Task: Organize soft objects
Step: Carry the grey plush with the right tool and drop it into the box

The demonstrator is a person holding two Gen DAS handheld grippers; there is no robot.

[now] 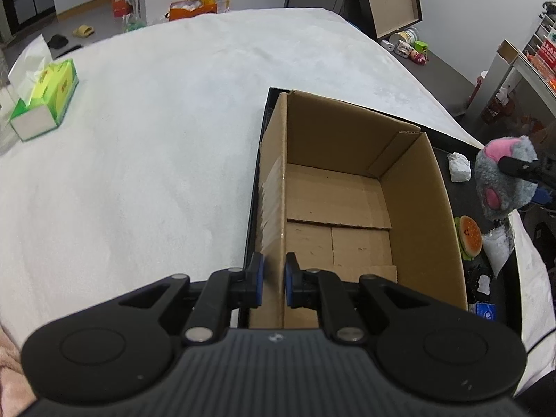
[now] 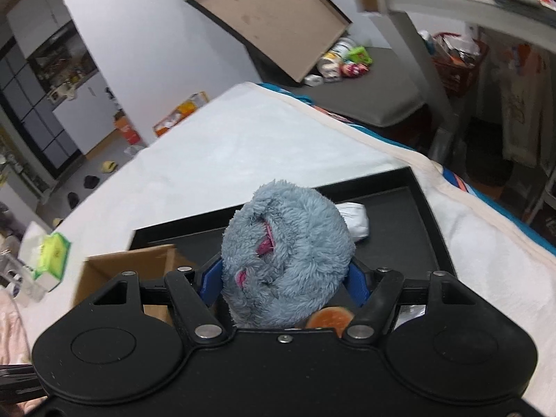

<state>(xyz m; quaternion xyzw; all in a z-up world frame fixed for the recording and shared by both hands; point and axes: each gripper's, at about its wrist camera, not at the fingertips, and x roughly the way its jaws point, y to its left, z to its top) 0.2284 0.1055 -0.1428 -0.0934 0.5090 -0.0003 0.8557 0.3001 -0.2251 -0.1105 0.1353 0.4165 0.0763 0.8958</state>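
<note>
Two tongs work: my left gripper (image 1: pixel 274 283) pinches the brown cardboard box's (image 1: pixel 420 208) wall; my right gripper (image 2: pixel 283 281) squeezes the soft, light grey plush mouse (image 2: pixel 286 253) mid-body.

A white-covered bed (image 1: pixel 166 132) fills the frame's centre. Pale walls (image 2: pixel 139 27) rise behind; grey floor (image 1: pixel 83 17) shows upper left, a dark cabinet (image 2: pixel 38 104) at left, grey shelving (image 2: pixel 417 10) upper right.
</note>
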